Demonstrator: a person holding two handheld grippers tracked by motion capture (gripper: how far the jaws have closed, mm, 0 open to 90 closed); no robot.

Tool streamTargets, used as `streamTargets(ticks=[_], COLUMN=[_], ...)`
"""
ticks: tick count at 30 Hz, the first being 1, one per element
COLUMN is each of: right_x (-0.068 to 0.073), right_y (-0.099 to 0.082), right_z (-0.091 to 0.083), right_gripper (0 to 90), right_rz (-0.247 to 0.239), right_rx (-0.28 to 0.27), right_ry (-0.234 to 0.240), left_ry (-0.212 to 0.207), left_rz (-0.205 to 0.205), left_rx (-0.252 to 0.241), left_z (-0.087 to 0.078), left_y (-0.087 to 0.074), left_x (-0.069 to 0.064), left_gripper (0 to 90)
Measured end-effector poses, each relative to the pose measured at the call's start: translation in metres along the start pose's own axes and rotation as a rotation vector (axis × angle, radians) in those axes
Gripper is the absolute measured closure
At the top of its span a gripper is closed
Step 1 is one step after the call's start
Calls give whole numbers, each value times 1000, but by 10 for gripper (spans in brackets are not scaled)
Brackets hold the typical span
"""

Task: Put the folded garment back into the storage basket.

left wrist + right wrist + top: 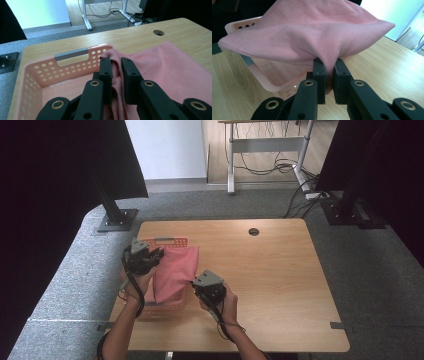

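A pink cloth (172, 270) hangs stretched between both grippers over a pink perforated basket (170, 241) at the table's left side. My left gripper (150, 257) is shut on the cloth's far left edge, above the basket's back wall. In the left gripper view the cloth (165, 67) is bunched between the jaws of the left gripper (117, 62) and spreads to the right, and the basket (45, 72) lies below. My right gripper (197, 287) is shut on the cloth's near right corner. In the right gripper view the cloth (312, 32) billows above the right gripper (329, 61), over the basket (269, 80).
The wooden table (270, 285) has a round cable hole (254, 231) near its far edge. Black stands (117, 215) sit on the grey carpet at the back left and back right. A desk frame with cables (265, 150) stands farther off.
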State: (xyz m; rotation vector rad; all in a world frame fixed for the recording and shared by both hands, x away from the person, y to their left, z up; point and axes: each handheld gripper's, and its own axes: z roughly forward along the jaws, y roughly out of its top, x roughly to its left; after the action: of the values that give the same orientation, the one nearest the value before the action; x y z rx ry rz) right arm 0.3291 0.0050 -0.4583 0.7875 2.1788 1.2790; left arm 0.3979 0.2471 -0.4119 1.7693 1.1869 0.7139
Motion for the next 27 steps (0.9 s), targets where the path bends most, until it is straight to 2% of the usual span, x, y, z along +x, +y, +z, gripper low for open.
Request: streamTargets(ticks=[11, 16, 27], right_x=[14, 19, 29], right_y=[7, 9, 17], right_z=[24, 33, 47], right_gripper=[819, 819, 807], right_rz=[-3, -5, -10], right_rx=[21, 27, 26], right_ry=[15, 28, 47], left_ry=[32, 47, 88], left_rz=[3, -11, -25], left_rx=[17, 24, 23], left_z=[-5, -8, -14], left_y=[-5, -10, -14], left_x=[21, 31, 43], left_gripper=[793, 792, 781])
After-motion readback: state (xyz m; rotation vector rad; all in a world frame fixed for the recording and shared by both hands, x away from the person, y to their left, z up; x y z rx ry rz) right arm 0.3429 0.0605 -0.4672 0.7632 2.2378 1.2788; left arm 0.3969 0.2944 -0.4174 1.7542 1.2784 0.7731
